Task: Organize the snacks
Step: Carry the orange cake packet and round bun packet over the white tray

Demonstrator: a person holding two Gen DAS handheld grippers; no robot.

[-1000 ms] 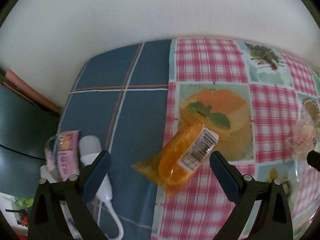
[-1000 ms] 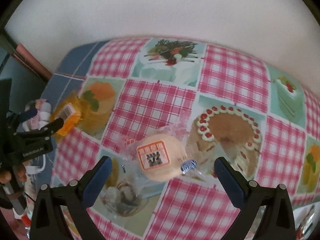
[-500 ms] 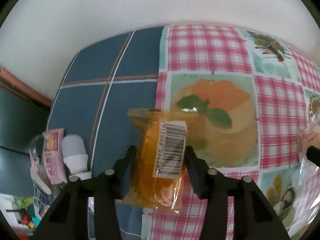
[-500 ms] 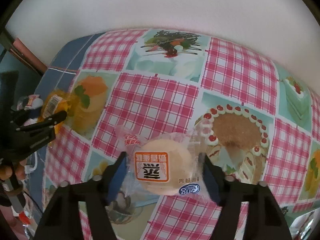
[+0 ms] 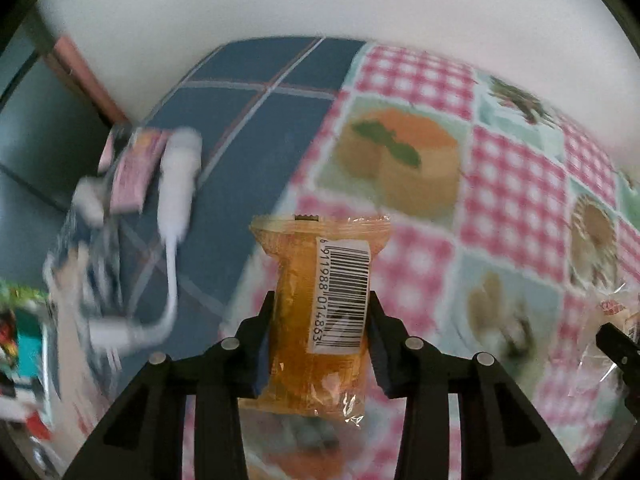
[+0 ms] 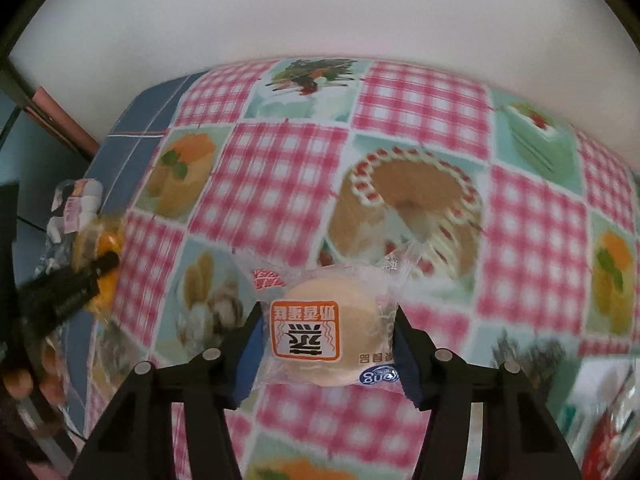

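The left hand-held gripper (image 5: pixel 320 344) is clamped on the orange snack pack (image 5: pixel 320 312) at frame centre, long axis upright, apparently lifted since half a second ago; the right hand-held gripper (image 6: pixel 326 344) clamps the round bun packet (image 6: pixel 328 340).

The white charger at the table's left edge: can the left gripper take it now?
Probably not. The left gripper is shut on the orange snack packet, so it has no free grip for the white charger.

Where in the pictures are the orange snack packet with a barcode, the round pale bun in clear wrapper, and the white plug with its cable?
orange snack packet with a barcode (image 5: pixel 320 308), left wrist view, on its barcode label.
round pale bun in clear wrapper (image 6: pixel 326 332), right wrist view, on its orange label.
white plug with its cable (image 5: pixel 176 184), left wrist view, on its body.
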